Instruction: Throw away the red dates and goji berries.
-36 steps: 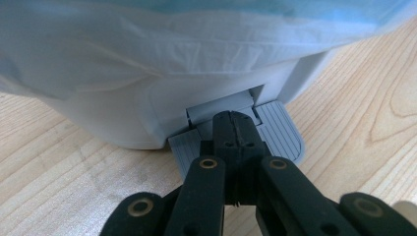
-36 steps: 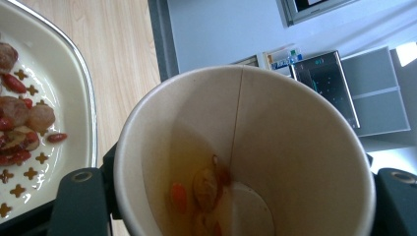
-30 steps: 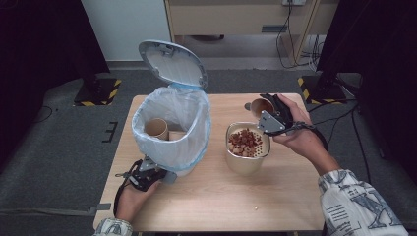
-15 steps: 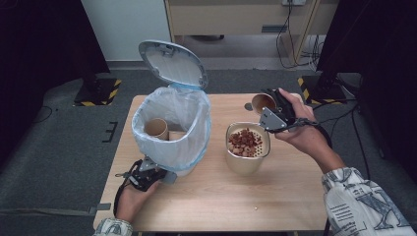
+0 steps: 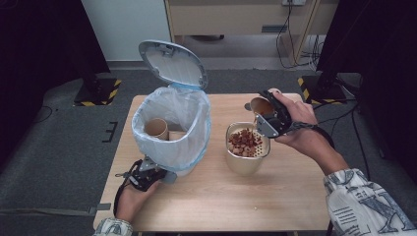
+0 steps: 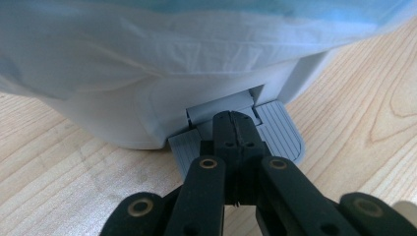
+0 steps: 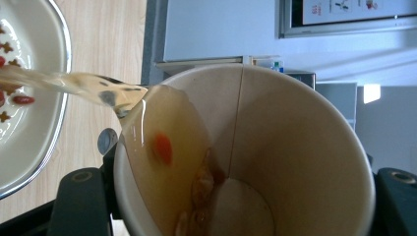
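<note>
Two claws shared the work: the left claw, pressed together, held down the bin's pedal; the right claw pinched a tilted cup over the strainer. Pouring slowly should prevent splashing.

Bin and strainer bowl flank a gap.

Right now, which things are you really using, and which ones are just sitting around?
In use:
- paper cup, tipped in the right tool, pouring liquid
- strainer bowl catching it
- bin pedal, pressed by the shut left tool
- lined bin, lid up

Just sitting around:
- paper cup already in the bin
- cables on the floor
</note>
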`<state>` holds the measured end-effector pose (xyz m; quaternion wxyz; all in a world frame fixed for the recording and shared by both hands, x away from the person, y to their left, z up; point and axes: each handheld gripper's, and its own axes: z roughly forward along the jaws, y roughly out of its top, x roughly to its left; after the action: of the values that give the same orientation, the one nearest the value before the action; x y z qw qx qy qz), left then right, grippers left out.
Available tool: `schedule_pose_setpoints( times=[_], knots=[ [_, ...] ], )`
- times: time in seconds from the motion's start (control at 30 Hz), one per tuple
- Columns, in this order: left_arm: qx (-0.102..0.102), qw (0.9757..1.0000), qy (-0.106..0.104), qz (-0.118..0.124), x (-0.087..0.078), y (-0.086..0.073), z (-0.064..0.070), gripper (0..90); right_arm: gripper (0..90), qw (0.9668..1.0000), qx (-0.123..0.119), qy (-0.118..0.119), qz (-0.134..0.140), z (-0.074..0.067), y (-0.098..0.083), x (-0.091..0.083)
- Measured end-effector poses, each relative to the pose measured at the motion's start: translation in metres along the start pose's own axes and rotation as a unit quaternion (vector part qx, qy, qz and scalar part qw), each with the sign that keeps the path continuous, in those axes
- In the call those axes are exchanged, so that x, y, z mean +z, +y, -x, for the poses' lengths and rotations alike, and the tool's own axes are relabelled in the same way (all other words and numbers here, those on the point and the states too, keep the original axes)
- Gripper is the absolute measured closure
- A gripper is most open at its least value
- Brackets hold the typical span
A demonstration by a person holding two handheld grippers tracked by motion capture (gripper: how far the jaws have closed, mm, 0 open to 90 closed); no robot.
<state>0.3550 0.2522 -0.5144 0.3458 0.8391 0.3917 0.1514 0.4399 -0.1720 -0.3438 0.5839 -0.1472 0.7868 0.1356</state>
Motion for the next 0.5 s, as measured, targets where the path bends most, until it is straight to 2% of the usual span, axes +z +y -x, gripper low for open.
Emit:
schedule_pose_setpoints(
  times=[0.23,0.37,0.5],
  knots=[
    [0.0,1.0,0.0,0.0,0.0,0.0,0.0,90.0,28.1,0.9998,-0.018,-0.001,-0.005,-0.0018,0.0033,0.0021],
    [0.0,1.0,0.0,0.0,0.0,0.0,0.0,90.0,28.1,0.9976,-0.065,-0.001,-0.024,-0.0041,0.0043,0.0038],
    [-0.001,1.0,0.0,0.0,0.0001,0.0,-0.0001,90.0,28.1,0.9963,-0.081,0.001,-0.029,-0.0058,0.0048,0.0045]
  ],
)
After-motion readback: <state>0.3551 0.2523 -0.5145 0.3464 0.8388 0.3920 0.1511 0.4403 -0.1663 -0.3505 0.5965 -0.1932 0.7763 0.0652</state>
